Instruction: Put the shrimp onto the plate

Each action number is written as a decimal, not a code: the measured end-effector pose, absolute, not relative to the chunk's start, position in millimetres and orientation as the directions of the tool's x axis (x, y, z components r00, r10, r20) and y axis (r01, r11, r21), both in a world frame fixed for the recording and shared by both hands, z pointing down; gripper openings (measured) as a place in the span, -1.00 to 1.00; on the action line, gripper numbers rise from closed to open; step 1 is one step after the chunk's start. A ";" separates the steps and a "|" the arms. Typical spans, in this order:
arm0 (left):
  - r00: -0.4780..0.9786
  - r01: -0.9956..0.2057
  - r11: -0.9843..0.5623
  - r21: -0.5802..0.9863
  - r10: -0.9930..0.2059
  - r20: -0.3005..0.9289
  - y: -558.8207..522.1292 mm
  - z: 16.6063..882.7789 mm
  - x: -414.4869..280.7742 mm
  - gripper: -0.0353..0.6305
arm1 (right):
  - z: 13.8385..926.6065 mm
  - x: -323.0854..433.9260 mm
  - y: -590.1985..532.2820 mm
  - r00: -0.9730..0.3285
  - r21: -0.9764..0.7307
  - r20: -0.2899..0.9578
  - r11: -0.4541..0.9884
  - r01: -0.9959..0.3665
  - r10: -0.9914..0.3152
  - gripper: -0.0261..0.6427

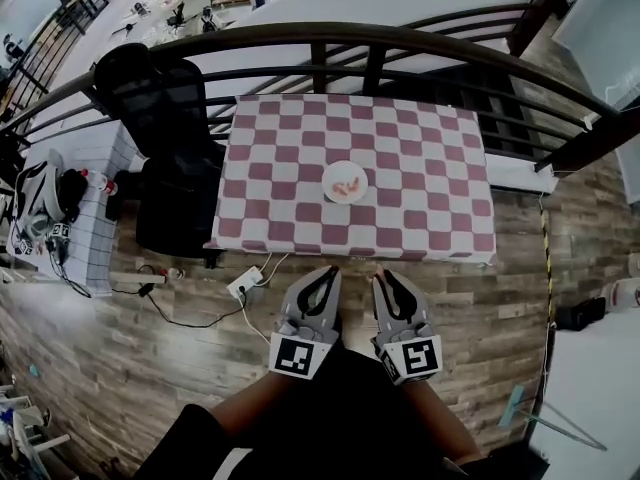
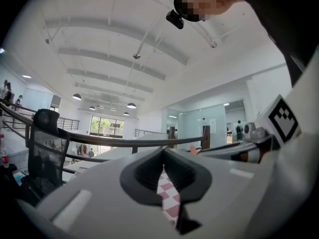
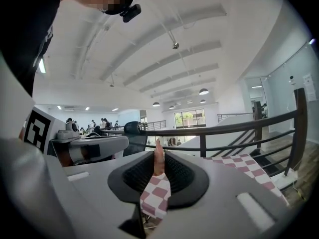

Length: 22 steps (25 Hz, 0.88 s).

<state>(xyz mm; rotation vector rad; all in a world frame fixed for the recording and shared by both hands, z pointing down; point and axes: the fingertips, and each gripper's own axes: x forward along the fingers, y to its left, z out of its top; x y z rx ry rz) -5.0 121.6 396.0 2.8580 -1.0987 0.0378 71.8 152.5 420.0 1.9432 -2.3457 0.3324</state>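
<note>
**Shrimp on the plate — both claws idle**

You are holding both claws low and close to your body, short of the near edge of the counter [image 1: 420, 168]. Your left claw [image 1: 329, 272] is pressed together with nothing in it. Your right claw [image 1: 380, 273] is the same, tips meeting on empty air. The shrimp [image 1: 347, 186] lie on the white plate [image 1: 326, 182] near the middle of the checked cloth, well apart from either claw. No loose shrimp shows on the cloth, so the placing step looks done. If any piece needs tidying, reach forward over the edge and spread one claw before you come down — gently, as the plate looks light.
</note>
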 end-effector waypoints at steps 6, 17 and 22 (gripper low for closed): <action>0.755 -0.656 -0.752 0.072 -0.654 0.054 57.4 397.3 -4.9 -0.87 | 419.5 72.6 83.6 -0.185 -0.104 0.199 0.167 -0.980 -0.962 -0.73; 0.758 -0.652 -0.754 0.081 -0.650 0.048 -2.8 404.6 -10.4 -0.87 | 431.7 67.4 35.6 -0.156 -0.086 0.270 0.138 -0.987 -0.950 -0.73; 0.769 -0.638 -0.761 0.119 -0.637 0.049 -6.4 410.3 -5.8 -0.87 | 431.9 71.5 30.1 -0.151 -0.081 0.294 0.132 -0.988 -0.944 -0.73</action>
